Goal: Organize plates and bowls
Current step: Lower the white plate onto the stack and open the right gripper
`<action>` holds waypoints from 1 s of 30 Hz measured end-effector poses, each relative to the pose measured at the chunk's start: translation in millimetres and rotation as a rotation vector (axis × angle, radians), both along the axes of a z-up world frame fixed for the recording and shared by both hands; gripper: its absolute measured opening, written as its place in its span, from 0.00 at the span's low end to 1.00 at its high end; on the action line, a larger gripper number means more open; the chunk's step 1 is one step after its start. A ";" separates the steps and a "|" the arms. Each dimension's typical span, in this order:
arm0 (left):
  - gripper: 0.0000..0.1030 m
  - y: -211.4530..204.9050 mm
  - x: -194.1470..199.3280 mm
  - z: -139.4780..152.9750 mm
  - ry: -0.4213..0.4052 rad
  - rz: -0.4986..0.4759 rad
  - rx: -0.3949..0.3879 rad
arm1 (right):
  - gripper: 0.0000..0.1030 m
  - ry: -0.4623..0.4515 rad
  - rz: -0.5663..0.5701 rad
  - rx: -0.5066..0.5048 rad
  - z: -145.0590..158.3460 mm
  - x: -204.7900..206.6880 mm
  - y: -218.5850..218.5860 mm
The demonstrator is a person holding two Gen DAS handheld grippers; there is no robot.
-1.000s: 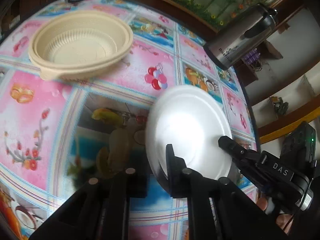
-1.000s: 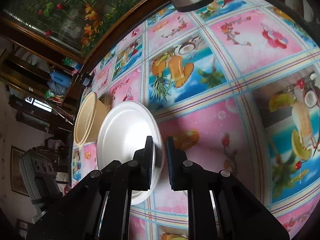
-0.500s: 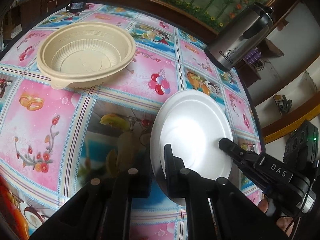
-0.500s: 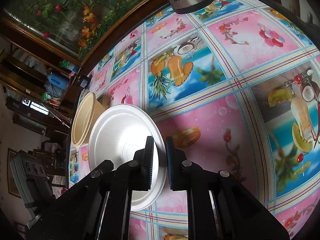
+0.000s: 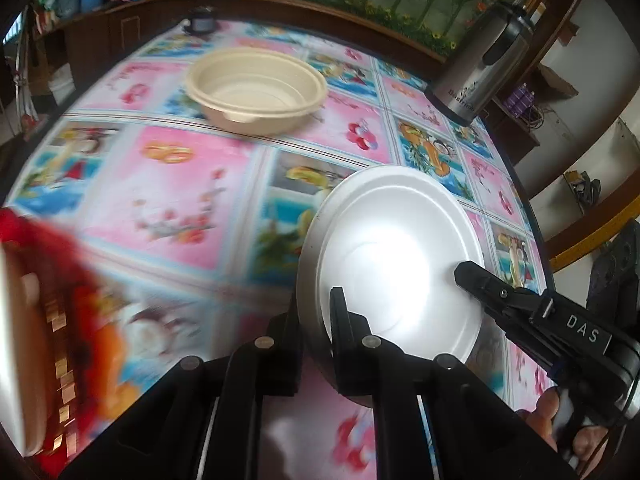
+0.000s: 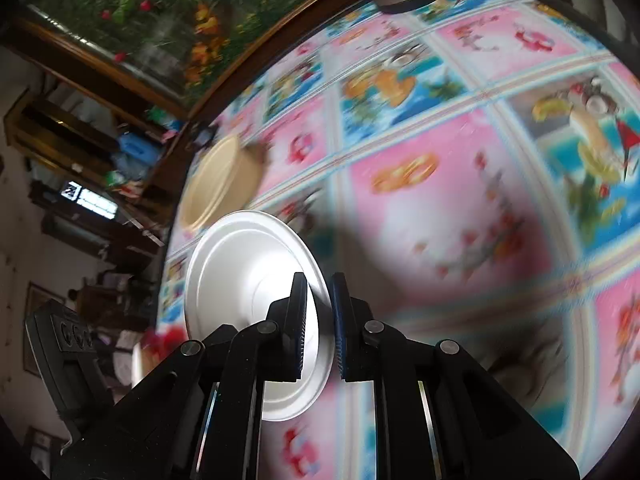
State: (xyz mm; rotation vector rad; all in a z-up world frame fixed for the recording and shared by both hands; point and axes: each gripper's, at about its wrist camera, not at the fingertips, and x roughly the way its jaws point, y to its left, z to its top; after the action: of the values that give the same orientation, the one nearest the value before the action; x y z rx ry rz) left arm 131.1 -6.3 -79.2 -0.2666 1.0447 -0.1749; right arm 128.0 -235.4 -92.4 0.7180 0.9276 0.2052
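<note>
left gripper (image 5: 316, 320) clenched on white plate (image 5: 396, 256) near rim | right gripper (image 6: 319, 312) clenched on its opposite rim | plate now lifted off worktop (image 5: 192, 184), carried leftward (blur) | beige bowl (image 5: 256, 84) likely destination

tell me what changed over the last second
Both grippers, left and right, have carried the white plate up off the table, and a red-patterned dish has come into view at the left. Both grips stayed shut on the plate's rim; the beige bowl and flask stayed put.
</note>
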 end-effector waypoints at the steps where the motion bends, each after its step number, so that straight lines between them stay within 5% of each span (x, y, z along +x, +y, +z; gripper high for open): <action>1: 0.10 8.4 -8.4 7.1 -0.014 0.009 -0.003 | 0.11 -0.007 0.013 0.010 3.2 -3.4 5.2; 14: 0.10 148.6 -100.2 77.4 -0.175 0.252 0.023 | 0.11 -0.169 0.277 -0.006 73.3 -30.3 164.8; 20: 0.11 202.0 -114.7 58.9 -0.121 0.357 0.062 | 0.11 -0.182 0.367 -0.072 67.8 -31.9 240.2; 30: 0.14 229.1 -104.2 12.1 0.003 0.390 0.059 | 0.12 -0.224 0.379 -0.381 37.1 -35.3 305.9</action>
State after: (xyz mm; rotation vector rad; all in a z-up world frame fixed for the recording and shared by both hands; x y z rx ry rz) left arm 26.9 222.7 -67.1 -0.4115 0.9797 0.2078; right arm 92.6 70.5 -55.3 0.1586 0.8487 0.4215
